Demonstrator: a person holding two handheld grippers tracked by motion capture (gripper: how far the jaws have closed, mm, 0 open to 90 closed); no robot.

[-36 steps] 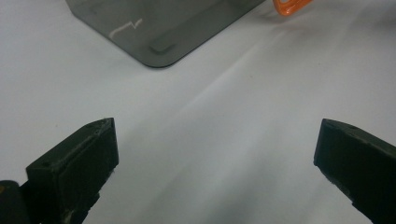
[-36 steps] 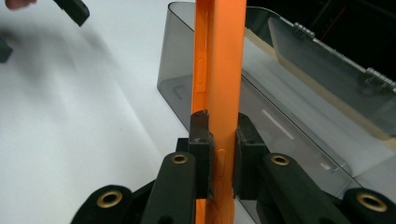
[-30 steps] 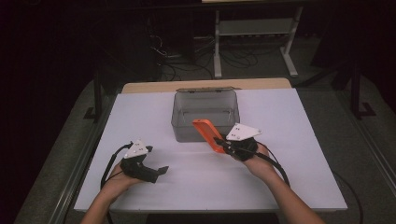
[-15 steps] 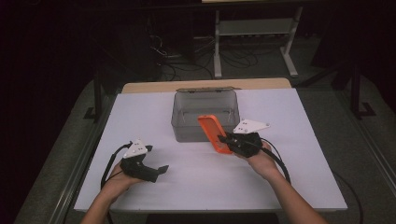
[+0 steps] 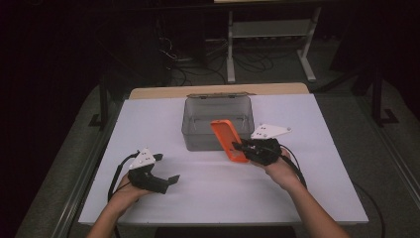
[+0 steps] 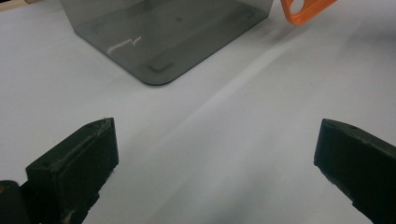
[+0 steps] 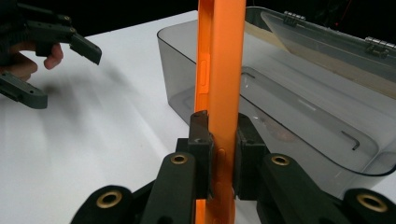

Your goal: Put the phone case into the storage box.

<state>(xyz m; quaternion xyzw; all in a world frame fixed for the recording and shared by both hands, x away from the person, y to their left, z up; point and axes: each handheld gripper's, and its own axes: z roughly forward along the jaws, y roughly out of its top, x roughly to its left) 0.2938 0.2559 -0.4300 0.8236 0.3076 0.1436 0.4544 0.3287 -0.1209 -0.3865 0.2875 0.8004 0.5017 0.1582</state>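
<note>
An orange phone case [image 5: 227, 139] is held up off the white table, tilted, just in front of a clear grey box [image 5: 218, 122]. My right gripper [image 5: 239, 147] is shut on its lower end; in the right gripper view both pads press the case [image 7: 219, 84] edge-on. The open box [image 7: 303, 107] stands beyond it with its lid hinged back. My left gripper [image 5: 168, 179] rests low at the table's front left, open, nothing between its fingers [image 6: 77, 161]. In the left gripper view the box [image 6: 163, 37] and a corner of the case [image 6: 306, 9] lie ahead.
The white table top [image 5: 307, 198] stretches wide around the box. A wooden strip [image 5: 218, 90] runs along its far edge. Cables trail from both grippers over the front. Beyond the table stands a dark room with a metal stand [image 5: 270, 34].
My right gripper has lifted the orange case and swung it from lying nearly flat to standing more upright, a little toward the box. The left gripper stayed put.
</note>
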